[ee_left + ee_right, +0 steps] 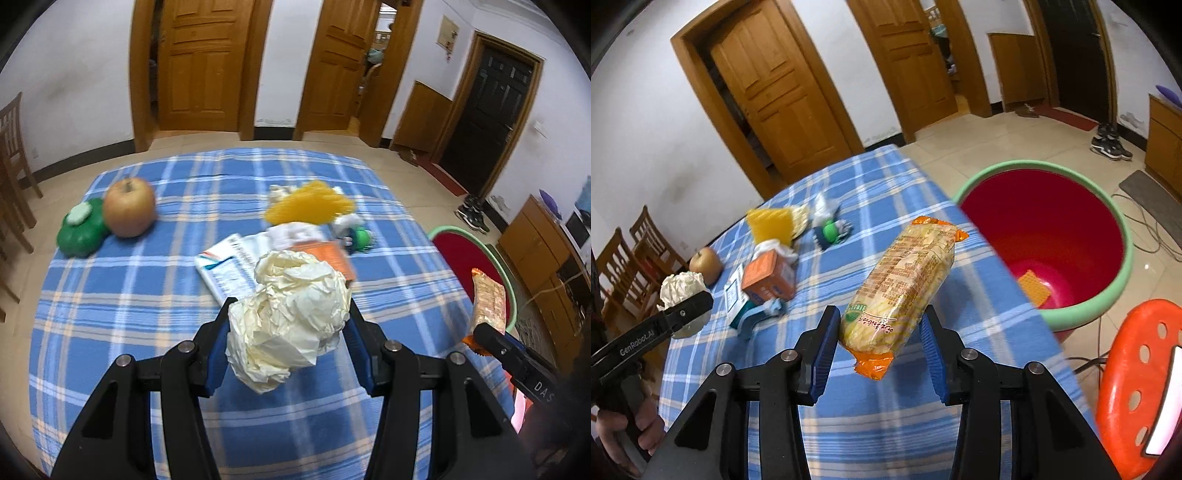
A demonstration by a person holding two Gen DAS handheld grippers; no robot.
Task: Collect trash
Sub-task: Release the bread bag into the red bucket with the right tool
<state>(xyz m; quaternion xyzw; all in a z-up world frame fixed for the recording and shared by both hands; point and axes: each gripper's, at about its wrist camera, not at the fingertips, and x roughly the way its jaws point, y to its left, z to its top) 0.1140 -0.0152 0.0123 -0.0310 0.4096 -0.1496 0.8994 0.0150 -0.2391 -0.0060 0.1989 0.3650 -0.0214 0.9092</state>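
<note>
Left gripper (pixel 290 332): fingers part-open, clamped on a crumpled paper ball (pixel 291 321), held clear above the bench (pixel 110 332).
Right gripper (pixel 879 343): fingers part-open, closed on the lower end of a snack packet (pixel 901 291); packet raised off the cloth, its far end tilted toward the bin.
Bin (pixel 1108 306): red tub with green rim, on the floor just beside the right edge of the bench; one orange wrapper (pixel 1034 288) lies inside.
Task status: judged partway. One item is binned, two are in hand but not yet over the opening.
Remaining on bench: tissue-like scraps (pixel 775 247) on an orange box (pixel 768 280), a leaflet (pixel 225 269), a yellow mesh item (pixel 310 206), a small green-and-white object (pixel 354 232). Which of these count as trash cannot be told. An apple (pixel 129 210) and a green container (pixel 81 232) probably stay.
Left view only: green container; far side of the bench.
Right view only: bin interior and its contents; an orange stool (pixel 1137 387); a hand (pixel 628 432) gripping the left tool.
</note>
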